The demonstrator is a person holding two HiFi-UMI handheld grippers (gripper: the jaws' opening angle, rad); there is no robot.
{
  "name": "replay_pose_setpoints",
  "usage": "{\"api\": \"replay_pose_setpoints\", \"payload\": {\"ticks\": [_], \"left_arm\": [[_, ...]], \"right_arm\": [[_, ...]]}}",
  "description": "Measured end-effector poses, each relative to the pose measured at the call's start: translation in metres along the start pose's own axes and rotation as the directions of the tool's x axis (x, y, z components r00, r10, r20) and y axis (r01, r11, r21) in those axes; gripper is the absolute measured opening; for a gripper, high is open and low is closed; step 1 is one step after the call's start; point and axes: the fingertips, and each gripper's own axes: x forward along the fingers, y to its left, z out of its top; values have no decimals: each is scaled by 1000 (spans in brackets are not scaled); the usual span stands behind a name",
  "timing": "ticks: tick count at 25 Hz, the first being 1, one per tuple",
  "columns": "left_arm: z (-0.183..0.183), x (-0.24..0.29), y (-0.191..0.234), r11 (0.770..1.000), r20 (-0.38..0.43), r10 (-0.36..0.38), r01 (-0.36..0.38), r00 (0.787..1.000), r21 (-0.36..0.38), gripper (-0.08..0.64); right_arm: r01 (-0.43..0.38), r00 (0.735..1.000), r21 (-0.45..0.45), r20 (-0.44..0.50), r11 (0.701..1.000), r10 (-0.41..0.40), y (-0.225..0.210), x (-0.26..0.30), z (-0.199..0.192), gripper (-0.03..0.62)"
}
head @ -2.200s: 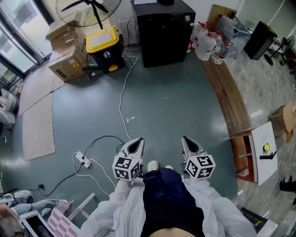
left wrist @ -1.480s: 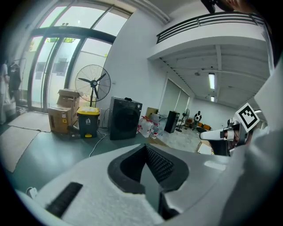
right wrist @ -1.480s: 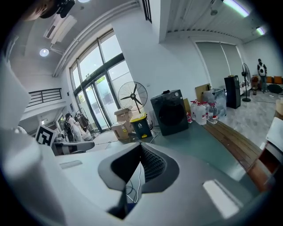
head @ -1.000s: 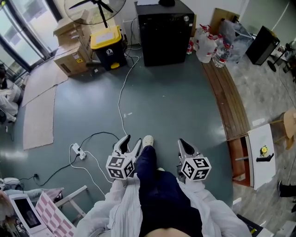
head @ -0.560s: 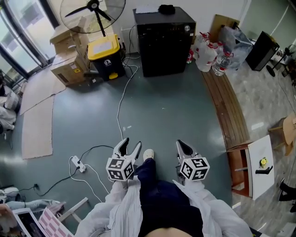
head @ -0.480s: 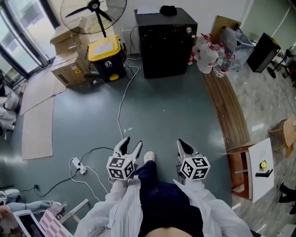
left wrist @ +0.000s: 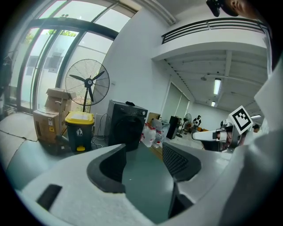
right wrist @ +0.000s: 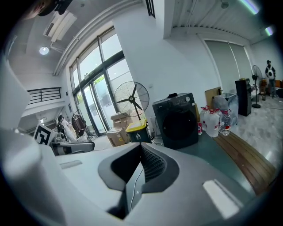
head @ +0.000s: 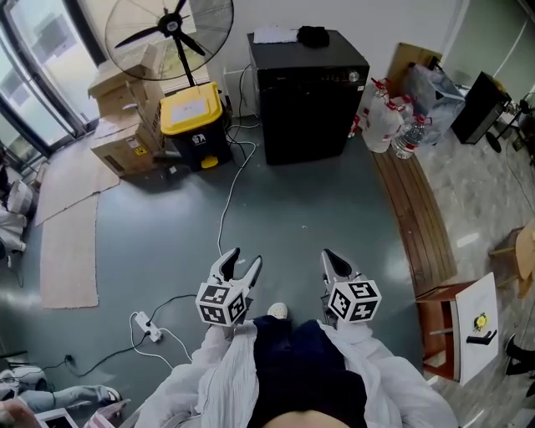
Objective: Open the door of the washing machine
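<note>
The room has a grey-green floor (head: 318,201) and tall windows on the left side. The washer (head: 309,96) is black and stands against the far wall, well apart from both grippers. Its round door (left wrist: 127,131) faces into the room and lies flush with the front, so it is closed. Some dark and white things lie on top of the washer. To its left stand a bin (head: 194,125) with a yellow lid, a few boxes (head: 121,125) and a big fan (head: 167,25). To its right is a group of bottles (head: 389,125), and from there a strip of boards (head: 414,209) runs along the floor. A white cable (head: 226,209) goes from the washer side down toward the person.

The person holds both grippers low in front of the body, side by side and pointing toward the washer. The left gripper (head: 242,257) has its jaws spread wide; they have just been opening, and only the floor shows between them. The right gripper (head: 330,255) has its jaw tips pressed together, and they pinch no object. A shoe (head: 277,311) shows on the floor between the two grippers.
</note>
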Motion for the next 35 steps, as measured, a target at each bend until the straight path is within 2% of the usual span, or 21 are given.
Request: {"api": "replay_pose_setpoints", "payload": {"ticks": [4,9,13,19,29,35], "left_arm": [[3,20,16,1000,-41,-15,15,999,-7,250],[-6,45,20,999,-98,-35,33,995,-21,250],[-2,73,33,999,-107,-27,23,994,-36,250],[34,133,60,998,-73,4,-9,997,-64,250],[118,253,88,997,-6,50,-50,999,-60,250],[150,317,88,999,30,40,-38,999,-37,250]], "right_arm": [[9,1000,-6,-12,1000,-9,-2,23,10,13],[35,998,28,-57,999,-33,-24,42,7,13],[26,996,22,-82,999,-24,-39,71,12,12],[-5,996,7,-94,1000,6,-73,126,48,12],[-51,997,-34,-53,998,49,-153,223,153,12],[-64,997,-45,-55,997,61,-193,256,176,12]]}}
